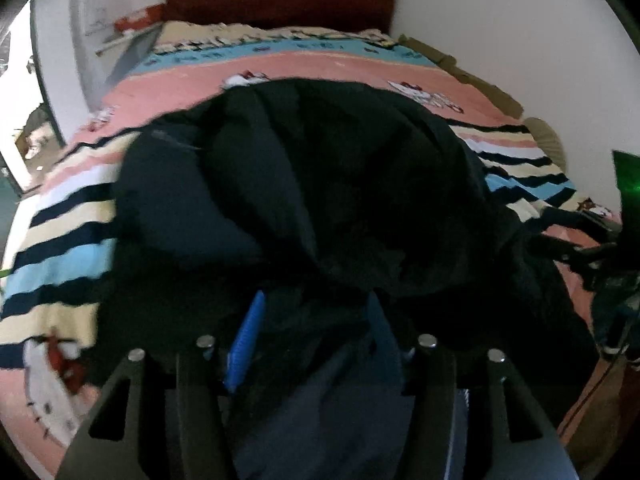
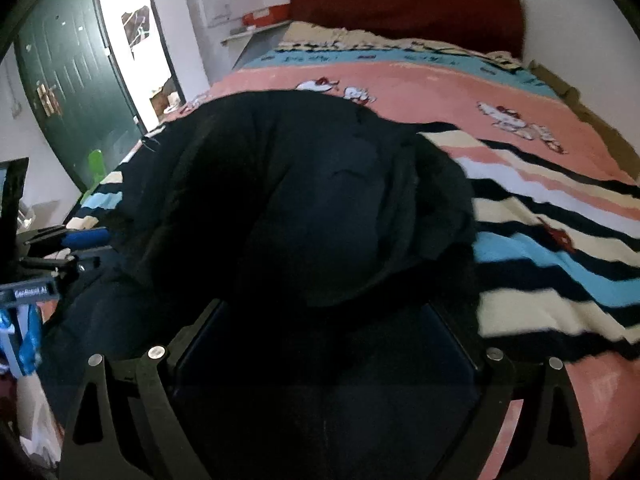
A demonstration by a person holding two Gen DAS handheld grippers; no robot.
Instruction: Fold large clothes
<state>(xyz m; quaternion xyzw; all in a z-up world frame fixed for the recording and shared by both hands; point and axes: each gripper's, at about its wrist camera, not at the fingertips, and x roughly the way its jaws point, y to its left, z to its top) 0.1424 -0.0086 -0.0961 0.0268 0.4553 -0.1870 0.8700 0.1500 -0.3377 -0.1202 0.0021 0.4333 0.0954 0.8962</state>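
Both jaws spread on my left hand-held gripper (image 1: 308, 336) and right hand-held gripper (image 2: 326, 344), gripping nothing; dark garment (image 2: 304, 200) heaped on bed (image 2: 560, 240), looks soft, bulky, floppy, so I'd grab its near hem corners.

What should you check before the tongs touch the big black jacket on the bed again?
1. Jacket fully on the bed: ok.
2. Jacket lying flat: not ok, it is bunched and lumpy.
3. Left tongs open: ok, with dark cloth between the fingers.
4. Right tongs open: ok, spread wide.
5. Cloth free of the right tongs: cannot tell, too dark.
6. Sleeves easy to find: cannot tell, all black folds.
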